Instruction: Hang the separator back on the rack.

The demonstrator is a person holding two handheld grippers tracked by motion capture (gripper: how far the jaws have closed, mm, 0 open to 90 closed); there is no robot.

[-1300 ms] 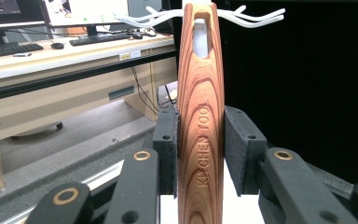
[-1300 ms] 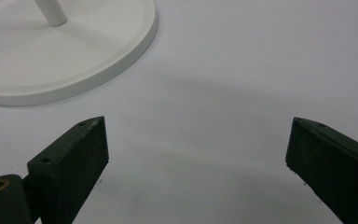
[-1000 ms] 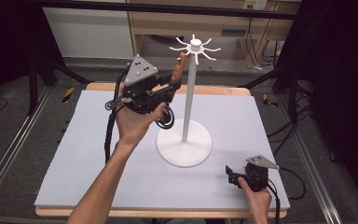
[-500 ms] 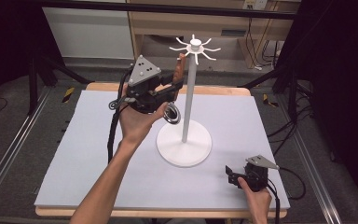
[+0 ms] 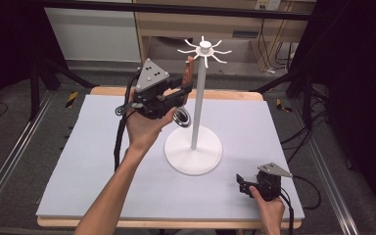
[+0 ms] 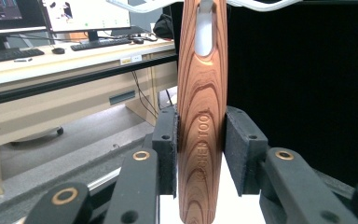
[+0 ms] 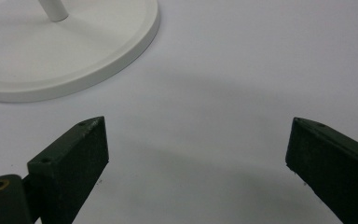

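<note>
Far left: dark floor (image 5: 19, 122) with metal rails, cabinets behind. Pale grey mat (image 5: 93, 161) over a wood-edged table (image 5: 176, 223). Left gripper (image 5: 182, 88) raised beside the white hook stand (image 5: 194, 147), jaws clamped on a wooden-handled kitchen tool (image 6: 201, 121) reaching up to the hooks. Right gripper (image 5: 243, 184) low at the mat's near right corner, jaws wide apart, holding nothing.
</note>
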